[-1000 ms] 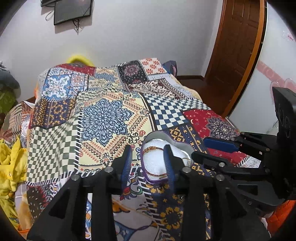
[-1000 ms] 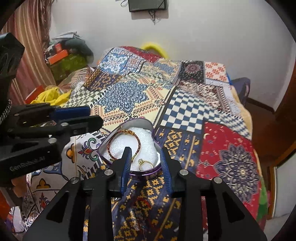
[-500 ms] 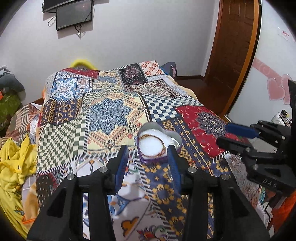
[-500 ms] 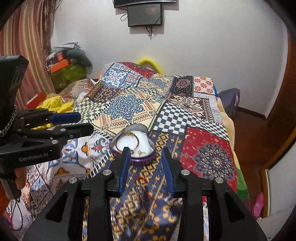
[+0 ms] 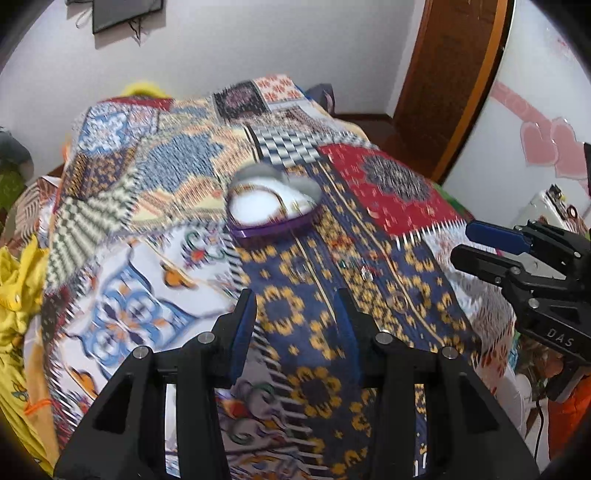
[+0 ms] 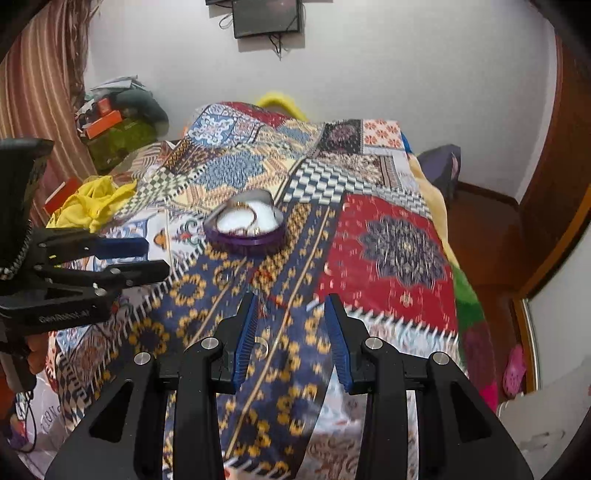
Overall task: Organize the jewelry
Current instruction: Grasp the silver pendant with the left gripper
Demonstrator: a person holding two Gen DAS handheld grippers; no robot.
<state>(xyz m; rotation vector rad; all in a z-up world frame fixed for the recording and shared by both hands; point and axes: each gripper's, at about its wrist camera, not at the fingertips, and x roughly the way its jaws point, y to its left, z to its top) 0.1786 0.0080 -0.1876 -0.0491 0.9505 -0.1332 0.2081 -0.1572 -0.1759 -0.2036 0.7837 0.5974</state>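
A purple heart-shaped jewelry box (image 5: 271, 212) with a white lining lies open on the patchwork bedspread; it also shows in the right wrist view (image 6: 245, 227). A bracelet (image 6: 246, 218) and small rings lie in it. Small jewelry pieces (image 5: 364, 271) lie loose on the blue-and-yellow patch, and a ring (image 6: 263, 345) lies near my right fingers. My left gripper (image 5: 297, 306) is open and empty, well short of the box. My right gripper (image 6: 290, 310) is open and empty, also back from the box. Both views are blurred.
The bedspread (image 5: 177, 173) covers the whole bed. Yellow clothes (image 6: 92, 201) lie at its left edge. A pile of bags and boxes (image 6: 118, 125) stands by the curtain. A wooden door (image 5: 450, 74) is on the right, a screen (image 6: 266, 16) on the far wall.
Both grippers have pulled back and up from the box, which now looks smaller and farther. More of the near bedspread and its loose jewelry has come into view.
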